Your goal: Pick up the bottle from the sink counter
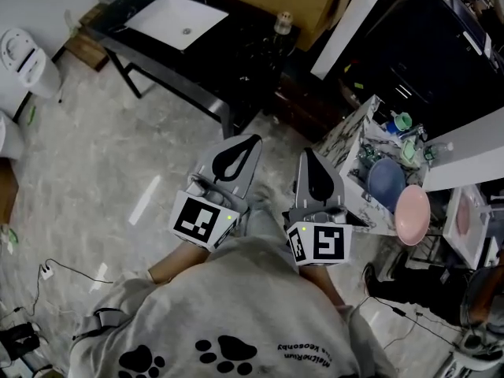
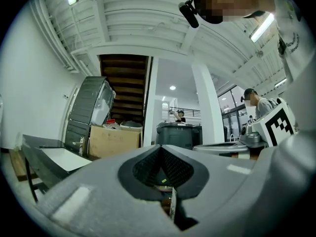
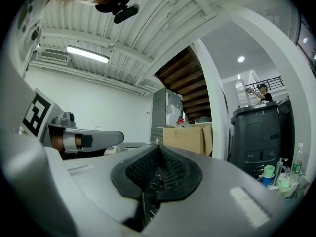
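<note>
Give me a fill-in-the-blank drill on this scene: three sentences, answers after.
1. The left gripper and the right gripper both have their fingers ____.
2. The bottle stands on the dark sink counter, held by ____ gripper.
3. At the right, the plate beside the blue bowl is ____ in colour.

Missing words: shut; neither; pink

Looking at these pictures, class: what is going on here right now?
A person in a grey sweatshirt holds a hand-held gripper in each hand, close to the chest. The left hand-held gripper and the right hand-held gripper are both shut and empty. The bottle stands untouched on the dark sink counter, right of the white basin, well ahead of both.
</note>
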Tool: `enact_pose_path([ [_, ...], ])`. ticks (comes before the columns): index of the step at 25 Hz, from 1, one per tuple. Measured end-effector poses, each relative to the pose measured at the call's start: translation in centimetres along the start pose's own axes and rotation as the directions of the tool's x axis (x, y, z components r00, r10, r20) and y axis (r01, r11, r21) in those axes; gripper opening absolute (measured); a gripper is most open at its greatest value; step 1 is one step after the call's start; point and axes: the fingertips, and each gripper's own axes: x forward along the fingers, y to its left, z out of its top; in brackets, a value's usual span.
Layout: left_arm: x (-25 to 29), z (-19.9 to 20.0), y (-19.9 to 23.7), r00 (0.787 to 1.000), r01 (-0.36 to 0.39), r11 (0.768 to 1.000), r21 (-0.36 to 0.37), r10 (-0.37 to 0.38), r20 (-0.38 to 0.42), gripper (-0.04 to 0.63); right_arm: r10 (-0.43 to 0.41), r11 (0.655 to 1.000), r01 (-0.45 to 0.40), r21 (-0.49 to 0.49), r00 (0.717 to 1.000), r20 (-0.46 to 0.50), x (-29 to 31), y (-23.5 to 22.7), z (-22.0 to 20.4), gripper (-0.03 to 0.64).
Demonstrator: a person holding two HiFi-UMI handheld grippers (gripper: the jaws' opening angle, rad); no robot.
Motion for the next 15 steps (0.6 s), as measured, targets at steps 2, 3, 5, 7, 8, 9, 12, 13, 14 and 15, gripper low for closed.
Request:
enact_pose_path([
  [2, 0.1, -0.2, 0.6, 1.000, -0.013, 1.000, 0.000, 0.013, -0.003, 0.002, 0.018, 1.000, -0.018, 0.003, 1.000, -0.001, 0.8, 0.3, -0.2, 0.000],
  [3, 0.2, -0.2, 1.0, 1.000, -0.020, 1.000, 0.001, 0.020, -0.003, 0.002, 0.027, 1.000, -0.027, 0.004, 1.000, 0.001, 1.3, 0.4, -0.2, 0.000],
  [5, 0.6, -0.3, 1.8, 0.999, -0.032, 0.999, 0.005, 0.032, 0.000, 0.002, 0.044, 0.999, -0.044, 0.007, 0.999, 0.009, 2.5, 0.4, -0.3, 0.000],
  [7, 1.2, -0.4, 2.8, 0.999, -0.047, 0.999, 0.010, 0.047, 0.002, 0.002, 0.066, 0.998, -0.066, 0.009, 0.998, 0.017, 4.1, 0.4, -0.2, 0.000],
  [8, 1.6, -0.4, 3.4, 0.998, -0.057, 0.998, 0.012, 0.057, 0.003, 0.002, 0.078, 0.997, -0.078, 0.010, 0.997, 0.020, 5.0, 0.4, -0.2, 0.000],
  [9, 2.0, -0.3, 4.0, 0.998, -0.067, 0.998, 0.013, 0.066, 0.006, 0.002, 0.089, 0.996, -0.089, 0.010, 0.996, 0.024, 5.9, 0.2, -0.2, 0.000],
  [12, 4.1, -0.1, 5.9, 0.996, -0.087, 0.996, 0.014, 0.086, 0.013, 0.002, 0.114, 0.993, -0.114, 0.006, 0.993, 0.030, 9.0, -0.6, -0.3, 0.000],
  [13, 4.9, -0.1, 6.5, 0.996, -0.090, 0.996, 0.015, 0.089, 0.014, 0.002, 0.119, 0.993, -0.119, 0.003, 0.992, 0.030, 10.0, -1.0, -0.3, 0.000],
  [14, 5.7, 0.0, 7.0, 0.996, -0.091, 0.996, 0.020, 0.091, 0.016, 0.002, 0.122, 0.993, -0.122, 0.000, 0.992, 0.030, 10.9, -1.5, -0.3, 0.000],
  [15, 6.6, 0.1, 7.5, 0.996, -0.092, 0.995, 0.028, 0.092, 0.020, 0.002, 0.125, 0.992, -0.125, -0.003, 0.992, 0.031, 11.9, -2.0, -0.3, 0.000],
])
